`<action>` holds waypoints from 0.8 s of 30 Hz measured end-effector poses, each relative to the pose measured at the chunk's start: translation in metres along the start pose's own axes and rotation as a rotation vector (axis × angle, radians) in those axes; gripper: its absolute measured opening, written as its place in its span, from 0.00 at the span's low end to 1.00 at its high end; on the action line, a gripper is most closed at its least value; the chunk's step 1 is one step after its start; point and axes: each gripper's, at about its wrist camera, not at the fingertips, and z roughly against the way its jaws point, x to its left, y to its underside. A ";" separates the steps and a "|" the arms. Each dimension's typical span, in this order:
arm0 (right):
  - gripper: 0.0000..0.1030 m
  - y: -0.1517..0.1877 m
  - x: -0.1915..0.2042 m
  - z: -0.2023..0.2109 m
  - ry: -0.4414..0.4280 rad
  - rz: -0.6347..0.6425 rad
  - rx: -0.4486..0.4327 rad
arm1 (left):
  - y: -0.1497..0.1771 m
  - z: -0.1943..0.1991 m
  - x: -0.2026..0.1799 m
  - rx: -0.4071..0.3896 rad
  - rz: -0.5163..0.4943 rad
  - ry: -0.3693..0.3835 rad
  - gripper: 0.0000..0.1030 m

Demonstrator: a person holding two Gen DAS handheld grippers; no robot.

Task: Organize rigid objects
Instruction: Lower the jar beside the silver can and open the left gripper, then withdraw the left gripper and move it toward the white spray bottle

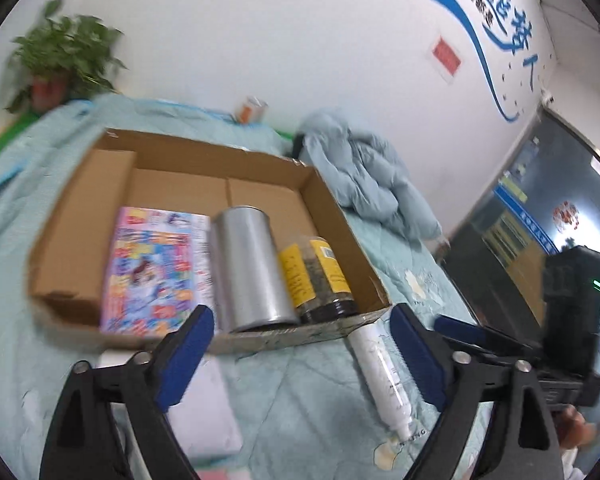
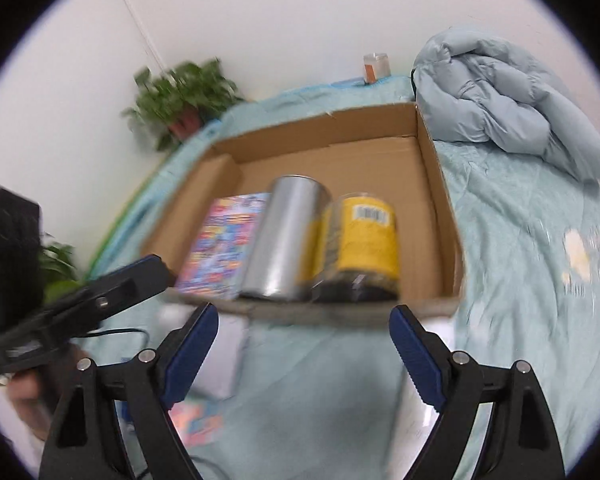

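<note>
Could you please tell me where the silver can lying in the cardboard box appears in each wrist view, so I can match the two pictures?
Left wrist view: the silver can lies just left of centre, between the colourful book and the yellow-labelled jar.
Right wrist view: the silver can lies near the centre, with the same neighbours.
Shared landmark: the cardboard box, with the crumpled pale blue jacket at its far right.

Blue characters "追梦人" stand on the white wall (image 1: 260, 40).
</note>
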 end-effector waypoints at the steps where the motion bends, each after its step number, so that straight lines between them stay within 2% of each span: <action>1: 0.86 0.005 0.005 0.009 0.005 -0.005 -0.011 | 0.009 0.011 0.001 -0.014 0.013 -0.021 0.89; 5: 0.86 0.024 0.020 0.036 -0.024 -0.068 0.012 | 0.038 0.039 0.003 -0.033 0.025 -0.080 0.89; 7: 0.86 0.032 0.023 0.053 -0.038 -0.103 -0.021 | 0.052 0.046 0.002 -0.014 0.025 -0.102 0.89; 15: 0.86 0.054 0.039 0.092 0.009 -0.047 -0.025 | 0.094 0.063 -0.007 0.036 0.055 -0.083 0.89; 24: 0.86 0.070 0.055 0.106 0.026 0.039 0.002 | 0.105 0.064 -0.019 0.057 0.021 -0.077 0.89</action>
